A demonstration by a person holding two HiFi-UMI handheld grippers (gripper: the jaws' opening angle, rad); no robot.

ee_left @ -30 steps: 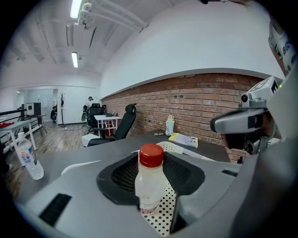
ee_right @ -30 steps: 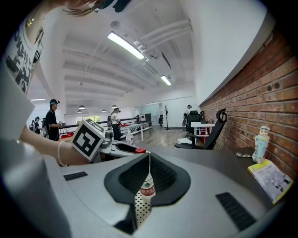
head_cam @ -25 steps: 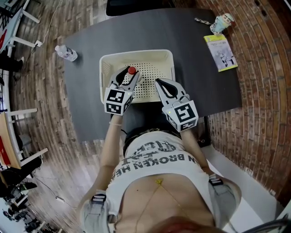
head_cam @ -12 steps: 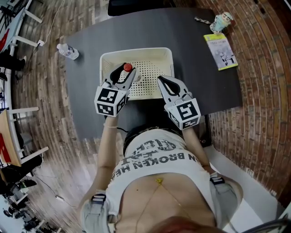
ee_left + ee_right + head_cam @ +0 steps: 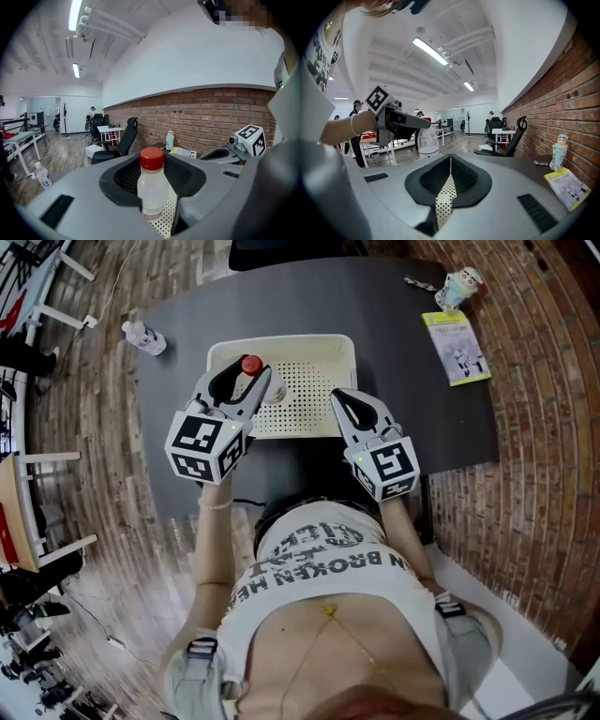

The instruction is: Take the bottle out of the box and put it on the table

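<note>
The left gripper [image 5: 242, 390] clamps a clear, red-capped bottle [image 5: 151, 187] upright over the left side of the perforated white box [image 5: 281, 341], apparently for standing on the dark surface [image 5: 394, 352], while the right gripper [image 5: 339, 397], jaws together and empty, hovers at the box's near rim.

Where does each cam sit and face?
Head view: on the head, steeply down at table, box, left gripper, right gripper; torso, forearms show.
Left gripper view: on left gripper, faces brick wall along jaws clamping the bottle; right gripper shows.
Right gripper view: on right gripper, faces the room along shut jaws; left forearm shows.
Shared: both gripper views show the bottle.
</note>
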